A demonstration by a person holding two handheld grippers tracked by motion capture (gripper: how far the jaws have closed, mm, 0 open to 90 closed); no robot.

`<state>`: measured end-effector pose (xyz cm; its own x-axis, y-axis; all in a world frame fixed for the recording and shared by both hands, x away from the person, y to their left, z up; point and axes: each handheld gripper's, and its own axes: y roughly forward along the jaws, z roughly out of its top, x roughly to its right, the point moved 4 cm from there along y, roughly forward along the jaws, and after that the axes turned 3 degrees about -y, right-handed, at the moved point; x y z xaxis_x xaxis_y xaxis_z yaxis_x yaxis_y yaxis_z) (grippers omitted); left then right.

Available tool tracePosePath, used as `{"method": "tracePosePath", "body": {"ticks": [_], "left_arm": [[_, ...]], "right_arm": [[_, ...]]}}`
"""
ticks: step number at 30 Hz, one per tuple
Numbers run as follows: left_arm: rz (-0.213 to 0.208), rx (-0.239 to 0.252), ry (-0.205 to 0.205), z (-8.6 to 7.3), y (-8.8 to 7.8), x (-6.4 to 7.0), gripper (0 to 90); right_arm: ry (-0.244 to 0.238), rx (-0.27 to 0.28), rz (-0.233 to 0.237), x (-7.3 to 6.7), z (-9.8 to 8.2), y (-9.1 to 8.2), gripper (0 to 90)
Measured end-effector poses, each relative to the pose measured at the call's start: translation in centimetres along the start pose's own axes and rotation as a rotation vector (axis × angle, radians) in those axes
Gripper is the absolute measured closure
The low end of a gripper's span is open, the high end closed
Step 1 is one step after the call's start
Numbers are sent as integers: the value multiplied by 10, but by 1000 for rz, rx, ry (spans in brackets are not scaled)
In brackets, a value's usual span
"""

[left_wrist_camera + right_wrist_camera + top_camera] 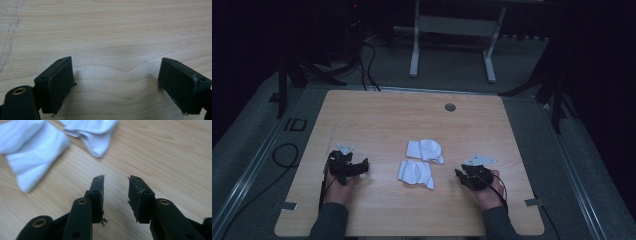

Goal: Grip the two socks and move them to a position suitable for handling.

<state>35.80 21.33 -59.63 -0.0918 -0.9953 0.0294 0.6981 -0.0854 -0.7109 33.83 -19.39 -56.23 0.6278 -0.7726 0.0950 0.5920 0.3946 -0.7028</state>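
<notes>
2 white socks (422, 161) lie mid-bench (372, 120) between the tools; left tool (357, 167) spread, empty; right tool (116, 181) part-spread, empty, near the socks; an edge is best pinched low so 1 layer is lifted.

Two socks (421, 161) lie mid-table (377, 115), one behind the other, between both tools.

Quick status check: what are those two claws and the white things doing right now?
Left gripper open, empty, over bare table. Right gripper partly open, empty, short of the two white socks. Nothing in the way.
</notes>
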Motion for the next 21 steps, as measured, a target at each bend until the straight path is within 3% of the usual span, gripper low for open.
{"method": "tracePosePath", "body": {"ticks": [9,14,15,16,21], "left_arm": [[0,0,0,0,0,0,131],[0,0,0,0,0,0,131],[0,0,0,0,0,0,131],[0,0,0,0,0,0,131],[0,-1,0,0,0,0,131]], "right_arm": [[-68,2,83,-31,14,7,665],[-132,-7,152,-60,26,18,733],[-132,-7,152,-60,26,18,733],[-156,-16,167,-70,30,22,767],[-194,-27,192,-85,35,31,813]]}}
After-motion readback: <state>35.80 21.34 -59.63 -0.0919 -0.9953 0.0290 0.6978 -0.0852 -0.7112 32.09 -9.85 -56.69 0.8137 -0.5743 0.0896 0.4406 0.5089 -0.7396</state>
